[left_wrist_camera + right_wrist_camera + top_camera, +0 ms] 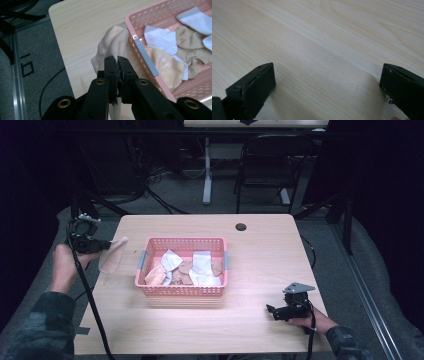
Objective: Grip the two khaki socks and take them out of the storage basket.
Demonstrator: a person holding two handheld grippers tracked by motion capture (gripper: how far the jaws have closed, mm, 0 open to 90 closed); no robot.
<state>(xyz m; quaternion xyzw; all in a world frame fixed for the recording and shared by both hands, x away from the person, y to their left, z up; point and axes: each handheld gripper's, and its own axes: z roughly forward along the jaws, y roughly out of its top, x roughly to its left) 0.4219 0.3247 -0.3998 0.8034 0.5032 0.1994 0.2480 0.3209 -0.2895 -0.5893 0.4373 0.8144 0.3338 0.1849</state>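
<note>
A pink basket stands mid-table with several white, peach and tan socks in it. Left of the basket, above the table's left part, my left gripper is shut on a peach sock that hangs from its jaws. In the left gripper view the closed jaws pinch the peach sock beside the basket's rim. My right gripper rests low over the table near the front right, with its jaws wide open and nothing between them but bare wood.
A round cable hole sits near the table's far edge. Beyond the table stand a dark chair and a white desk leg. Cables trail from both grippers over the table's front edge.
</note>
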